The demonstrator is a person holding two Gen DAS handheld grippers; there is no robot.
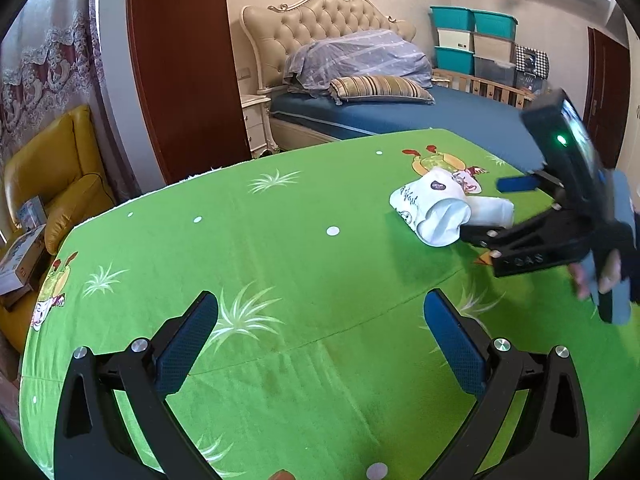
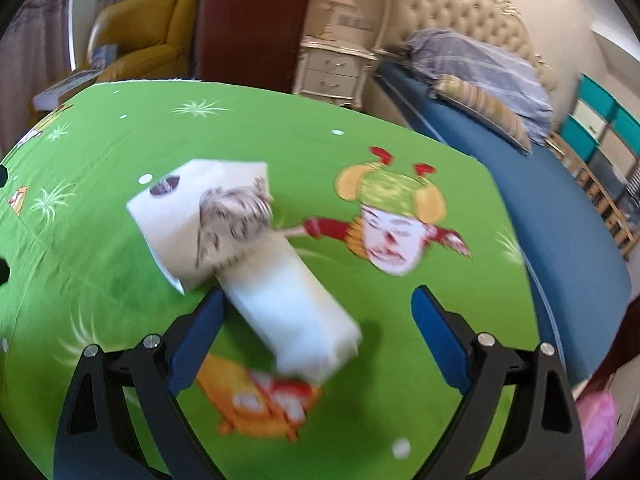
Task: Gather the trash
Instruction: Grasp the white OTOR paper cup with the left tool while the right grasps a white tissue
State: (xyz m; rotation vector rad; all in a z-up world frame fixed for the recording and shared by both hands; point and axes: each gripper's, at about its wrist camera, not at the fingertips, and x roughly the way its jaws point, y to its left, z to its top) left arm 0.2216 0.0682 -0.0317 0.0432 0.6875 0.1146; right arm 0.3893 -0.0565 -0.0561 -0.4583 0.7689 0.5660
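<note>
Right wrist view: right gripper (image 2: 316, 316) wide open, white paper bag (image 2: 240, 248) lying between its fingers on green cloth (image 2: 420, 360) — nothing clamped. Left gripper (image 1: 320, 340) also spread wide, empty, above bare cloth — bag (image 1: 436, 212) well ahead, near right gripper (image 1: 492, 208).

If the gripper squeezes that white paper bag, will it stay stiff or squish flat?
The white paper bag will probably squish: it already looks crumpled and bent on the green cloth. It seems light, likely sliding if pushed. The open right gripper straddles its paler end, so a pinch there should crease it.
</note>
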